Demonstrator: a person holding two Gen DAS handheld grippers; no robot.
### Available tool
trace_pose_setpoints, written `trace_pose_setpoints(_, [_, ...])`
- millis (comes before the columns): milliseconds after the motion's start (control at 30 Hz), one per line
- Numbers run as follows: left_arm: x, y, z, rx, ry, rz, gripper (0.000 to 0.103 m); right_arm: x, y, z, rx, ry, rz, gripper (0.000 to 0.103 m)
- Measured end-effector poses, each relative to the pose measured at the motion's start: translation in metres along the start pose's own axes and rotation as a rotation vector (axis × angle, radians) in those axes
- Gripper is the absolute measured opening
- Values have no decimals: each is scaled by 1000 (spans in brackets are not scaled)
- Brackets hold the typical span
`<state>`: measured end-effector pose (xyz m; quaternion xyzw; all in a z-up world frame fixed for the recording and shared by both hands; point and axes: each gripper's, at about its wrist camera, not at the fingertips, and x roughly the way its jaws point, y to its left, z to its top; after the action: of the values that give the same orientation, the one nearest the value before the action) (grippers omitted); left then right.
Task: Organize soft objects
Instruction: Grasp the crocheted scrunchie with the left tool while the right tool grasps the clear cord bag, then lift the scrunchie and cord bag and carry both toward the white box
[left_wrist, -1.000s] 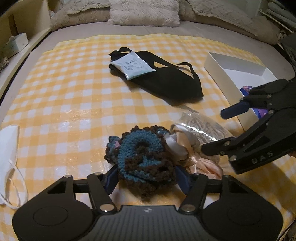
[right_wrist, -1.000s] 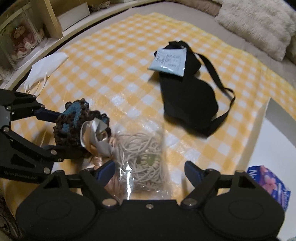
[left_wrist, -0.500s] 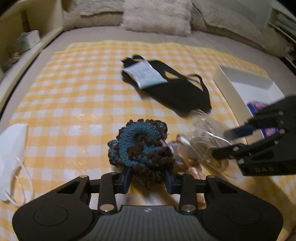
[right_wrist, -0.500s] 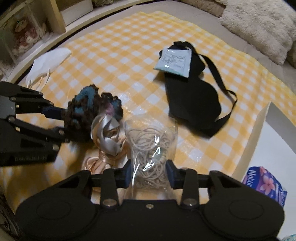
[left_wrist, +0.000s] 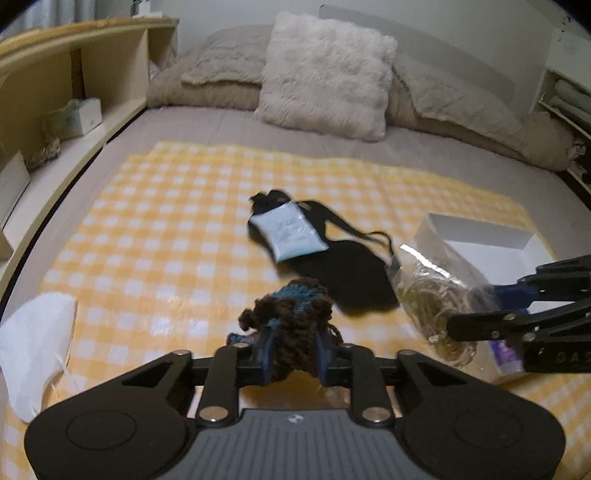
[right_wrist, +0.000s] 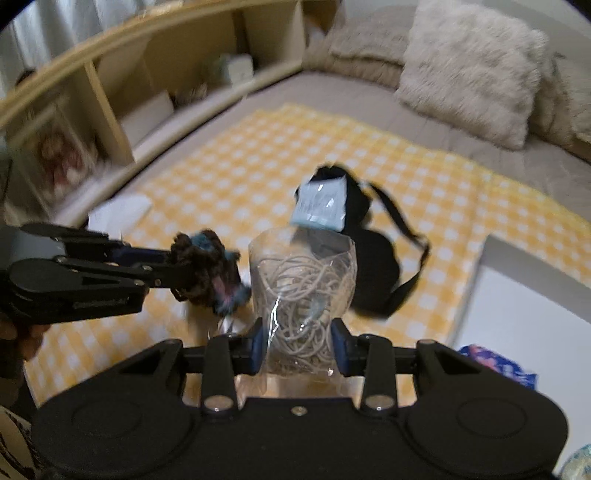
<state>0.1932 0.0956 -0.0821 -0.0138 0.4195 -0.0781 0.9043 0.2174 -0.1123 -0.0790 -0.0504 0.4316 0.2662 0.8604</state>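
My left gripper (left_wrist: 291, 350) is shut on a brown and teal crocheted scrunchie (left_wrist: 291, 314) and holds it above the yellow checked cloth (left_wrist: 155, 236). It also shows in the right wrist view (right_wrist: 207, 266). My right gripper (right_wrist: 298, 341) is shut on a clear bag of beige elastic bands (right_wrist: 303, 280), lifted off the cloth; the bag shows at the right in the left wrist view (left_wrist: 432, 299). A black pouch with straps (left_wrist: 347, 273) lies mid-cloth with a pale blue packet (left_wrist: 288, 232) on it.
An open white box (left_wrist: 476, 240) stands at the right with a purple flowered pack (right_wrist: 495, 363) inside. A white face mask (left_wrist: 33, 343) lies at the left edge. Pillows (left_wrist: 325, 70) sit at the back, wooden shelves (left_wrist: 55, 92) on the left.
Both grippers closed on their objects and lifted them off the cloth. The views tilted up toward the pillows. The peach ribbon is out of sight.
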Motion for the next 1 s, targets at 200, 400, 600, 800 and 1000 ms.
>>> trace_pose_setpoints(200, [2, -16, 1, 5, -8, 15, 39, -32, -22, -7, 61, -65, -19, 37])
trace_pose_setpoints(400, [27, -12, -7, -56, 90, 65, 77, -37, -33, -17, 71, -43, -40, 37])
trace_pose_setpoints(600, [50, -5, -5, -146, 109, 66, 85, -40, -31, -22, 69, -37, -30, 37])
trace_pose_setpoints(800, [70, -8, 12, -171, 45, 58, 90, -41, -27, -21, 68, -48, -2, 37])
trace_pose_setpoints(1000, [95, -22, 29, -151, 57, 58, 91, -35, -31, -19, 70, -38, -2, 38])
